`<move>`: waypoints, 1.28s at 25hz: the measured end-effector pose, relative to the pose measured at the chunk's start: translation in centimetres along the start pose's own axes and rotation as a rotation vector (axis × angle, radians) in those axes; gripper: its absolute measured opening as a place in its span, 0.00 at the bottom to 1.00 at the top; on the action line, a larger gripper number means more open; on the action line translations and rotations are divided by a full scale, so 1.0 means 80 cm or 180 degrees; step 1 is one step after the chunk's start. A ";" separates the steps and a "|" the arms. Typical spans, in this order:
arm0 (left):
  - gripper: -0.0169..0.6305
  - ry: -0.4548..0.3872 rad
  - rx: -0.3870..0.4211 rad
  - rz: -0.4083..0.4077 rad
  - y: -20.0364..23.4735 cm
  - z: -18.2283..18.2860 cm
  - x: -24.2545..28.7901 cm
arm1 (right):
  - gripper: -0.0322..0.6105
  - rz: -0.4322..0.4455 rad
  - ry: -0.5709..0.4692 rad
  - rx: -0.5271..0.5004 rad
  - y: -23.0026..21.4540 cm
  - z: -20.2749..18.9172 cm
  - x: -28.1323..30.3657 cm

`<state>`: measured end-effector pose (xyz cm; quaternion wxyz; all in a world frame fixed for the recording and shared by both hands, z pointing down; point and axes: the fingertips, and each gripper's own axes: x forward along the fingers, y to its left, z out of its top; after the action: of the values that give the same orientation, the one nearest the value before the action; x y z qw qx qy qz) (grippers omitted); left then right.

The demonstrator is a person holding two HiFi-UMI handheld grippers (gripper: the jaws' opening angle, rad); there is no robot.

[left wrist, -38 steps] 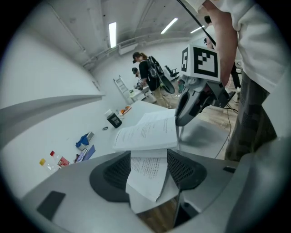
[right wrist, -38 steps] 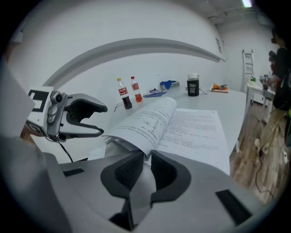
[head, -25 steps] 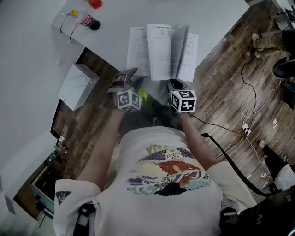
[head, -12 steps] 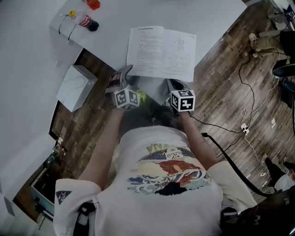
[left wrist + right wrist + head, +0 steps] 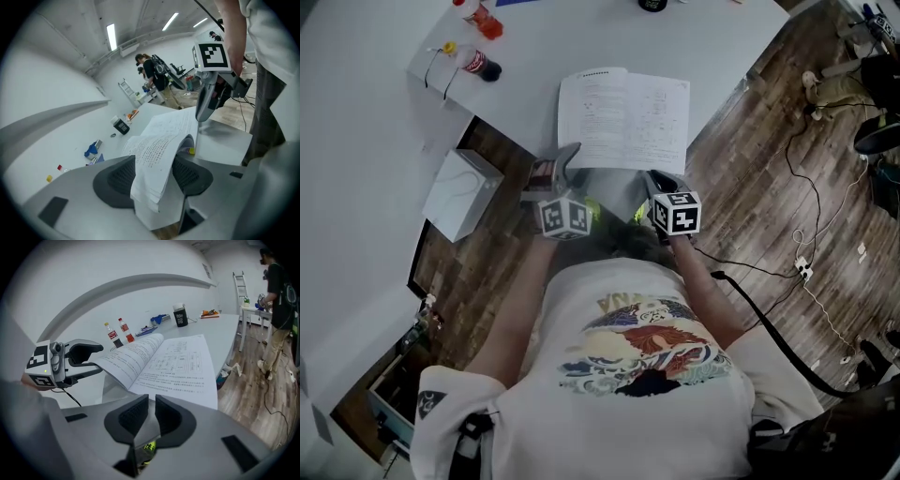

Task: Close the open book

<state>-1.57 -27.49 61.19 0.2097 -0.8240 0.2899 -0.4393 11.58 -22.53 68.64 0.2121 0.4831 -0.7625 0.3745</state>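
The open book (image 5: pixel 623 117) lies near the front edge of the white table (image 5: pixel 534 47), with printed pages facing up. My left gripper (image 5: pixel 567 155) is at the book's lower left corner. In the left gripper view this gripper (image 5: pixel 154 176) is shut on a thick sheaf of the left-hand pages (image 5: pixel 154 150), which arch upward. My right gripper (image 5: pixel 649 180) sits at the book's lower right edge. Its jaws (image 5: pixel 149 411) are almost together with no page between them, and the right-hand page (image 5: pixel 183 362) lies flat just beyond.
Two small bottles (image 5: pixel 478 64) stand at the table's left end. A white box (image 5: pixel 461 192) sits below that corner on the wooden floor, and cables (image 5: pixel 806 262) trail at the right. A person (image 5: pixel 276 287) stands far off by a ladder.
Pages that stood upright in the middle of the book have dropped flat. My left gripper has risen and lifted the left-hand sheaf. The right gripper has barely shifted.
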 end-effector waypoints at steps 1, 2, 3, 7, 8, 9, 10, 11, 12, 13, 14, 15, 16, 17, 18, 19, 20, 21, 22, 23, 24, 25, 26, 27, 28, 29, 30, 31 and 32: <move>0.40 -0.0022 0.0031 -0.0007 0.000 0.006 0.000 | 0.13 0.0015 -0.0019 -0.0008 0.001 0.003 -0.001; 0.40 -0.0043 0.0068 -0.0016 -0.001 0.013 0.000 | 0.13 0.0030 -0.0036 -0.0014 0.001 0.006 -0.002; 0.40 -0.0062 0.0113 -0.0025 -0.002 0.020 0.001 | 0.13 0.0045 -0.0052 -0.0018 0.002 0.009 -0.003; 0.40 -0.0170 0.0341 -0.0045 -0.002 0.047 0.000 | 0.13 0.0092 -0.0132 -0.0071 0.007 0.020 -0.011; 0.40 -0.0204 0.0388 -0.0045 -0.004 0.052 0.001 | 0.13 0.0099 -0.0157 -0.0106 0.009 0.022 -0.013; 0.40 -0.0238 0.0418 -0.0045 -0.006 0.057 0.001 | 0.13 0.0108 -0.0179 -0.0152 0.010 0.024 -0.016; 0.40 -0.0272 0.0432 -0.0043 -0.006 0.062 0.002 | 0.13 0.0121 -0.0199 -0.0205 0.011 0.026 -0.018; 0.40 -0.0303 0.0433 -0.0041 -0.006 0.068 0.003 | 0.13 0.0135 -0.0218 -0.0259 0.013 0.028 -0.019; 0.40 -0.0326 0.0433 -0.0043 -0.005 0.073 0.004 | 0.13 0.0150 -0.0241 -0.0305 0.014 0.030 -0.021; 0.40 -0.0339 0.0441 -0.0051 -0.005 0.077 0.005 | 0.13 0.0166 -0.0272 -0.0339 0.015 0.032 -0.023; 0.40 -0.0344 0.0452 -0.0067 -0.005 0.081 0.006 | 0.13 0.0184 -0.0307 -0.0361 0.017 0.034 -0.025; 0.40 -0.0350 0.0454 -0.0087 -0.007 0.085 0.006 | 0.13 0.0202 -0.0343 -0.0377 0.018 0.036 -0.028; 0.40 -0.0362 0.0448 -0.0107 -0.009 0.089 0.007 | 0.13 0.0221 -0.0379 -0.0391 0.020 0.038 -0.031; 0.40 -0.0375 0.0454 -0.0122 -0.011 0.094 0.008 | 0.13 0.0240 -0.0414 -0.0402 0.020 0.041 -0.034; 0.40 -0.0387 0.0490 -0.0133 -0.013 0.097 0.009 | 0.13 0.0257 -0.0444 -0.0410 0.021 0.043 -0.036; 0.40 -0.0397 0.0548 -0.0142 -0.016 0.100 0.012 | 0.13 0.0267 -0.0466 -0.0411 0.020 0.044 -0.038; 0.40 -0.0410 0.0611 -0.0155 -0.020 0.104 0.014 | 0.13 0.0268 -0.0481 -0.0402 0.019 0.044 -0.040; 0.40 -0.0421 0.0672 -0.0177 -0.023 0.108 0.017 | 0.13 0.0262 -0.0490 -0.0385 0.016 0.044 -0.041; 0.40 -0.0423 0.0741 -0.0206 -0.027 0.112 0.019 | 0.13 0.0256 -0.0496 -0.0365 0.014 0.044 -0.043; 0.40 -0.0413 0.0827 -0.0237 -0.029 0.116 0.020 | 0.13 0.0251 -0.0501 -0.0346 0.011 0.044 -0.045; 0.40 -0.0399 0.0922 -0.0267 -0.031 0.120 0.020 | 0.13 0.0249 -0.0507 -0.0329 0.009 0.044 -0.046; 0.40 -0.0388 0.1014 -0.0293 -0.033 0.125 0.019 | 0.13 0.0250 -0.0517 -0.0312 0.007 0.044 -0.048; 0.40 -0.0384 0.1085 -0.0311 -0.034 0.130 0.018 | 0.13 0.0252 -0.0531 -0.0294 0.005 0.045 -0.050; 0.40 -0.0393 0.1123 -0.0319 -0.035 0.136 0.015 | 0.13 0.0256 -0.0546 -0.0276 0.004 0.046 -0.051; 0.40 -0.0411 0.1131 -0.0322 -0.034 0.143 0.012 | 0.13 0.0260 -0.0559 -0.0263 0.003 0.046 -0.052; 0.40 -0.0424 0.1127 -0.0324 -0.033 0.148 0.009 | 0.13 0.0261 -0.0571 -0.0256 0.001 0.046 -0.053; 0.40 -0.0426 0.1120 -0.0328 -0.034 0.151 0.006 | 0.13 0.0259 -0.0582 -0.0253 0.000 0.046 -0.055; 0.40 -0.0421 0.1105 -0.0337 -0.034 0.153 0.005 | 0.13 0.0258 -0.0595 -0.0247 -0.001 0.047 -0.057; 0.40 -0.0411 0.1086 -0.0348 -0.035 0.155 0.003 | 0.13 0.0261 -0.0607 -0.0235 -0.001 0.047 -0.058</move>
<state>9.82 -24.45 56.52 0.3404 -0.8175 0.1519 -0.4391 13.89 -22.76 63.13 0.1408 0.4769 -0.8116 0.3068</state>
